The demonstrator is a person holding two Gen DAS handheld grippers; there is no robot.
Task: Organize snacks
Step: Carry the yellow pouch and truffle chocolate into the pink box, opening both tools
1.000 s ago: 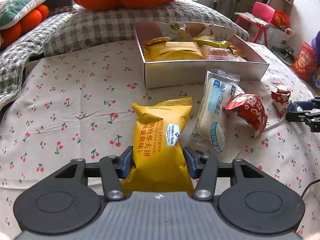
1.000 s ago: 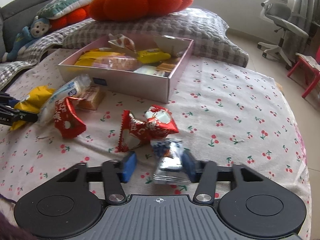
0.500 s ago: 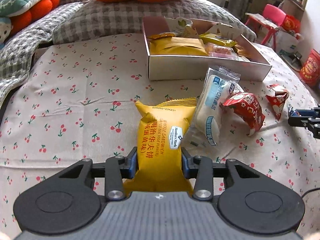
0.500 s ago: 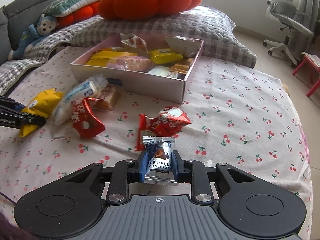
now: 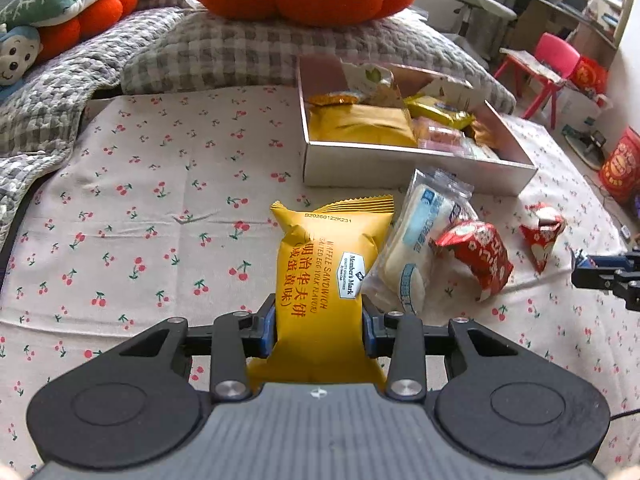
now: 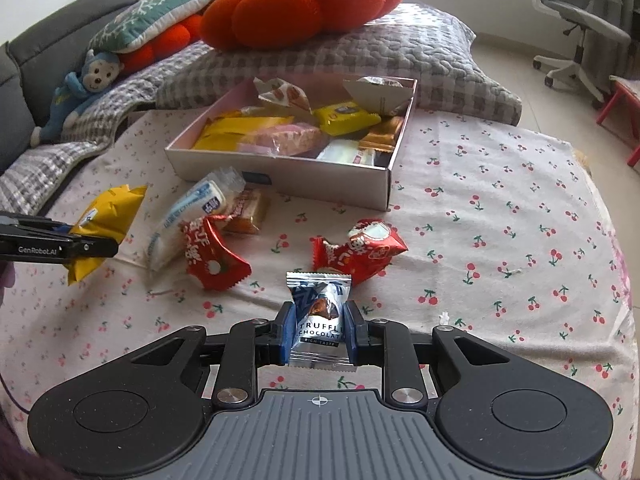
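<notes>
My left gripper is shut on a yellow waffle sandwich packet and holds it above the cherry-print cloth; it also shows in the right wrist view. My right gripper is shut on a silver truffle chocolate packet, lifted off the cloth. A shallow pink box with several snacks stands ahead, also seen in the left wrist view. On the cloth lie a white-blue packet, two red packets and a small brown cake packet.
A grey checked pillow with an orange pumpkin cushion lies behind the box. A blue monkey toy sits at the left. The bed's right edge drops to the floor, where an office chair stands.
Both grippers have closed on their packets and lifted them off the cloth. The left one raised the yellow packet; the right one raised the chocolate packet.
</notes>
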